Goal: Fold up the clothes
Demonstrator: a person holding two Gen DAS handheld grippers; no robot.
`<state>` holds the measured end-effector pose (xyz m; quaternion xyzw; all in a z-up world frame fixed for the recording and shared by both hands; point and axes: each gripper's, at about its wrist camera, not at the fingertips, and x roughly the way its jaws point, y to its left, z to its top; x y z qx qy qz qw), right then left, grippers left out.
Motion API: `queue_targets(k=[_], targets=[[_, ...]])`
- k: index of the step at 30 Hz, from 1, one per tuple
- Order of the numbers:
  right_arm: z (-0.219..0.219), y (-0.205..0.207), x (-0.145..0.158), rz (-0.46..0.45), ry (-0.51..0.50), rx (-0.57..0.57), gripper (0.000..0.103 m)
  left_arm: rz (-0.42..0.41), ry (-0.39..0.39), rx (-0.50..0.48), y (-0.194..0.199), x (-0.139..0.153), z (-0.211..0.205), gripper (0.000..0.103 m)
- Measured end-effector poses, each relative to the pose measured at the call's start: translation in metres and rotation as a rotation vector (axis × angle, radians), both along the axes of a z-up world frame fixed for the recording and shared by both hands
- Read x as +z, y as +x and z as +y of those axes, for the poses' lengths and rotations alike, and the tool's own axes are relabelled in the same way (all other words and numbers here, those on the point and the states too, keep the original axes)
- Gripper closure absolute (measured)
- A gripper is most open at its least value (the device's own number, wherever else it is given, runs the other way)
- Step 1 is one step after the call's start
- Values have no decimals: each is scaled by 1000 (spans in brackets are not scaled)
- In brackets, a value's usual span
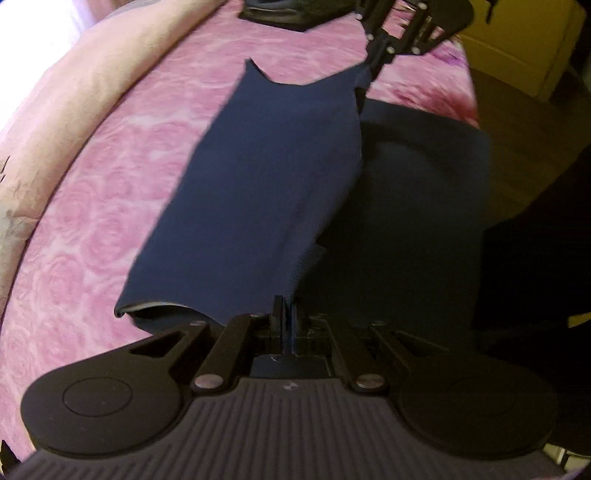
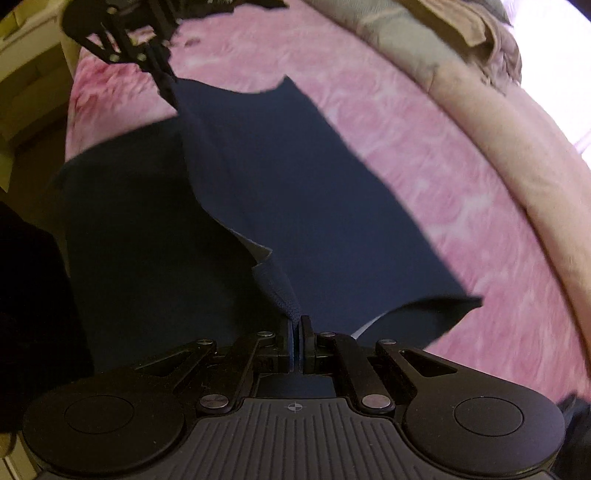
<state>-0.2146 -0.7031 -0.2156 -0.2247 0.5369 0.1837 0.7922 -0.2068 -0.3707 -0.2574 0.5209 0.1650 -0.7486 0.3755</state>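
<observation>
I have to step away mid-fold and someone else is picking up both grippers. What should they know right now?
Left gripper: shut on one end of the navy garment.
Right gripper: shut on its other end.
The garment is stretched between them, one panel lifted over the pink bedspread, the rest draped off the bed's edge.
Done: both ends gripped and raised.
Left: lay the lifted panel over, smooth it, release, finish the fold.
A dark item lies farther along the bed.
</observation>
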Motion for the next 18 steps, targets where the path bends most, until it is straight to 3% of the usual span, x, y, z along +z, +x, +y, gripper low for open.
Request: queue_targets(k=[5,10,18], targets=[[41,-47,-14,6,-70,-39,103,-34,-74,-43,-17,-24,50,103],[72,-75,-21,25,-99,-47,103,-28,-95,-72,-23,-38,82,103],[85,-105,-47,6,-90,-25,103,-49,-117,-40,-50,-65,120,103]])
